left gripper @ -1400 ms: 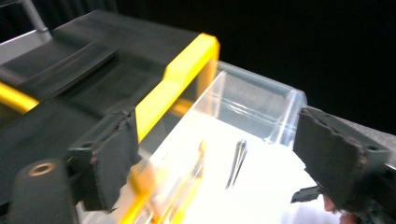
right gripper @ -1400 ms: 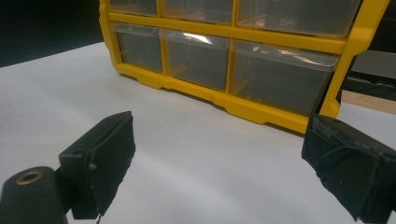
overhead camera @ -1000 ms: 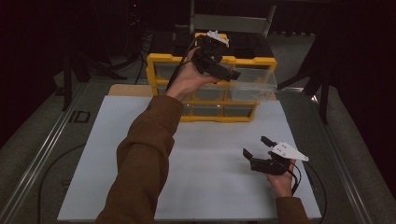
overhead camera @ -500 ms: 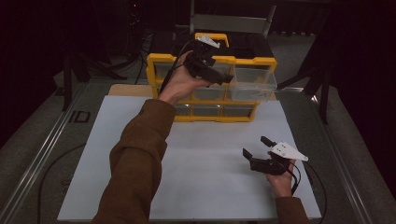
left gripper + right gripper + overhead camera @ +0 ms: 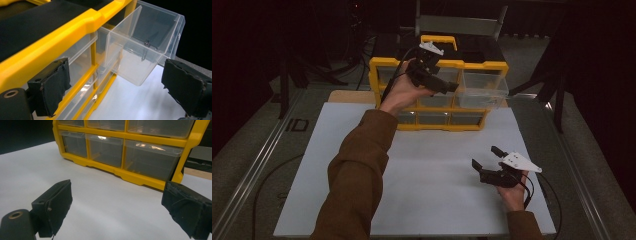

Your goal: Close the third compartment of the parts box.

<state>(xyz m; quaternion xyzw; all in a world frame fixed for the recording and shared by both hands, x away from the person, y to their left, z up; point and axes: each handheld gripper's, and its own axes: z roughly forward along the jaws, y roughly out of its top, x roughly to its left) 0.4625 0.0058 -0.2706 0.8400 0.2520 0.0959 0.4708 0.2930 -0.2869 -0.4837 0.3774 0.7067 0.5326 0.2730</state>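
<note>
Drawer (image 5: 140, 53), clear, pulled out of the yellow cabinet's (image 5: 382, 67) top row; left gripper (image 5: 432, 75) nearby, jaws wide, empty, should square up before pushing. Right gripper (image 5: 492, 162) waits open.

room: dark | table (image 5: 262, 165): grey | mat (image 5: 437, 200): white | chair (image 5: 459, 22): behind

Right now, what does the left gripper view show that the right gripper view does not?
Left gripper view: a clear drawer pulled out of the yellow organizer, with a small dark item inside that is too small to identify, and the organizer's black top.

Right gripper view: the organizer's front from low down, its lower drawers shut, and a wide stretch of white table surface.

Both: the yellow frame, clear drawers, white surface, and that gripper's own two black jaws standing apart with nothing between.
</note>
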